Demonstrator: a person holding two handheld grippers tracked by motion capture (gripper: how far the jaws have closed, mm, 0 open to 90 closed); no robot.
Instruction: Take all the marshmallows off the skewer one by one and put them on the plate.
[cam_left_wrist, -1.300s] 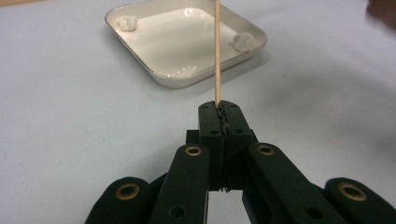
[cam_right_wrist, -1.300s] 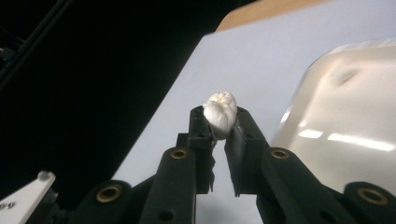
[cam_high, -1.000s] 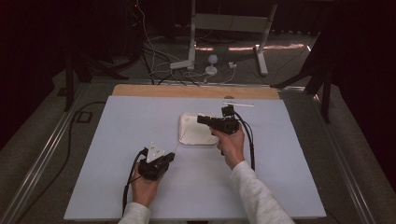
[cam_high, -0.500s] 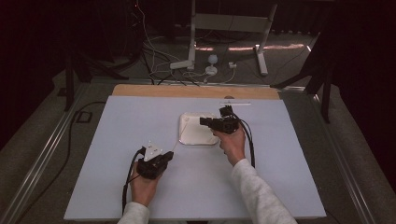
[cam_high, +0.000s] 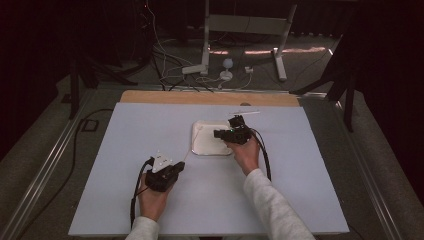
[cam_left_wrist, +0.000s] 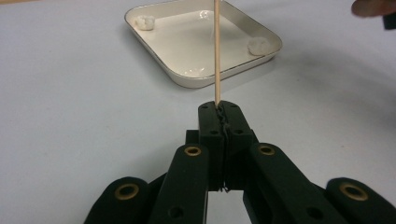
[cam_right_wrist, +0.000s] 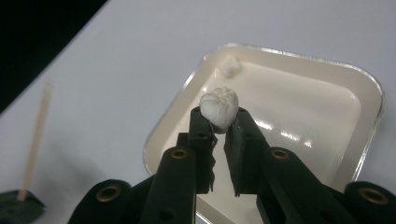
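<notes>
My left gripper (cam_left_wrist: 220, 109) is shut on a thin wooden skewer (cam_left_wrist: 216, 51), which points out toward a white square tray (cam_left_wrist: 205, 80). Two small white lumps (cam_left_wrist: 144, 21) (cam_left_wrist: 259, 45) lie in the tray's corners. My right gripper (cam_right_wrist: 218, 122) is shut on another white lump (cam_right_wrist: 219, 106), held just above the tray (cam_right_wrist: 327, 116), where one more lump (cam_right_wrist: 229, 65) rests in a corner. In the high view the left gripper (cam_high: 172, 167) sits at the near left and the right gripper (cam_high: 222, 134) is over the tray's (cam_high: 205, 142) right side.
The tray stands on a pale blue-white tabletop (cam_high: 125, 150) with a wooden strip (cam_high: 165, 96) along the far edge. Beyond the table, cables (cam_high: 200, 75) and stand legs (cam_high: 280, 65) lie on the floor.
</notes>
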